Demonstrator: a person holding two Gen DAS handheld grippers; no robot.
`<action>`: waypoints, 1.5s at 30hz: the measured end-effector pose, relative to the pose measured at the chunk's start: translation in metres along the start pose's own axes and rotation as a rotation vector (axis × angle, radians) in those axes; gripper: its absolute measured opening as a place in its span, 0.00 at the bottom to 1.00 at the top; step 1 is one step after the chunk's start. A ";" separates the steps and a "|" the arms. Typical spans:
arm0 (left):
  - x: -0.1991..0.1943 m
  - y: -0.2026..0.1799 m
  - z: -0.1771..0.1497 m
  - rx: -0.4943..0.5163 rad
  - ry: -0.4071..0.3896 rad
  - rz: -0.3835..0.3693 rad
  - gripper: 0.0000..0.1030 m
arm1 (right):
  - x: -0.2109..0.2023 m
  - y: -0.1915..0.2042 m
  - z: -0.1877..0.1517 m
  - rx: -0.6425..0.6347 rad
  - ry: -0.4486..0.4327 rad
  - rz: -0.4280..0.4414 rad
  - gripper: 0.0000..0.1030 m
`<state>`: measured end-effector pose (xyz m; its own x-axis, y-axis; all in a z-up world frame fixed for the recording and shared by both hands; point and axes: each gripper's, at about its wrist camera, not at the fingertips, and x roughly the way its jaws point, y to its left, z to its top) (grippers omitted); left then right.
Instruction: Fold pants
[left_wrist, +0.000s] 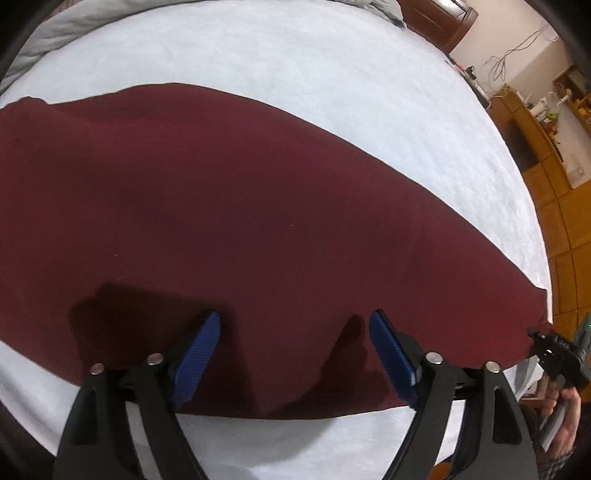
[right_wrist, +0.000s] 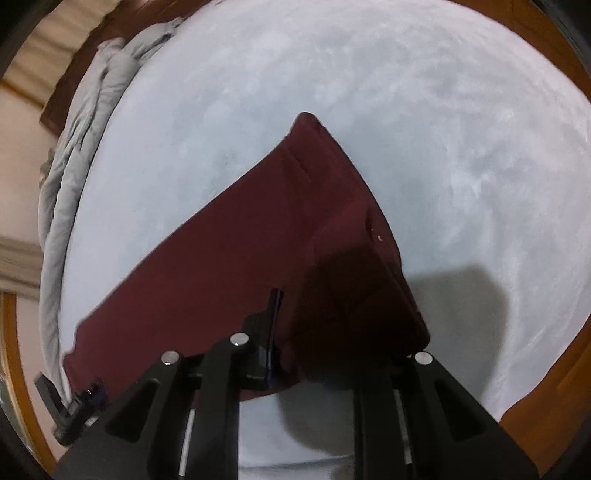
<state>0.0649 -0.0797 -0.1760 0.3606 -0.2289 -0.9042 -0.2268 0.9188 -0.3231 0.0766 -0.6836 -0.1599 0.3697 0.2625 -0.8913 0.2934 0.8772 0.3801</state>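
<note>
While the left tool hangs over the near edge of the bed, its two blue pads stand wide apart, released, with nothing between them. Below them the maroon pants lie flat on the pale bedsheet, stretched as a long band from the left side of the bed toward its right edge. The pads throw dark shadows on the cloth just ahead of them. At the far right of this view the right tool shows at the narrow end of the pants, touching the fabric there, with the person's hand behind it. A grey duvet is bunched along the far edge of the bed, and wooden cabinets stand on the tiled floor beyond the right edge.

Seen from the right wrist, the pants run away to the left across the sheet, and the near end rises as a lifted fold toward the camera. The right tool is clenched on that cloth: one dark finger presses against the fabric edge, while the other finger is hidden under the draped maroon cloth. A shadow falls on the sheet to the right of the fold. The left tool appears small in the lower left corner, near the far end of the pants. The grey duvet lies rumpled along the left edge of the bed, against a wooden frame.
</note>
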 end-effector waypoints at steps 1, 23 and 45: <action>-0.003 0.001 0.001 -0.019 -0.002 -0.011 0.82 | -0.006 0.003 0.001 -0.007 -0.015 0.008 0.16; -0.082 0.064 -0.008 -0.161 -0.124 -0.094 0.83 | -0.031 0.284 -0.072 -0.518 -0.069 0.235 0.17; -0.088 0.104 -0.009 -0.198 -0.088 -0.079 0.83 | 0.076 0.345 -0.173 -0.635 0.296 0.324 0.79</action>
<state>0.0017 0.0332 -0.1330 0.4601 -0.2603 -0.8489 -0.3652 0.8160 -0.4481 0.0532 -0.2915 -0.1400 0.0732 0.5640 -0.8225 -0.3841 0.7771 0.4986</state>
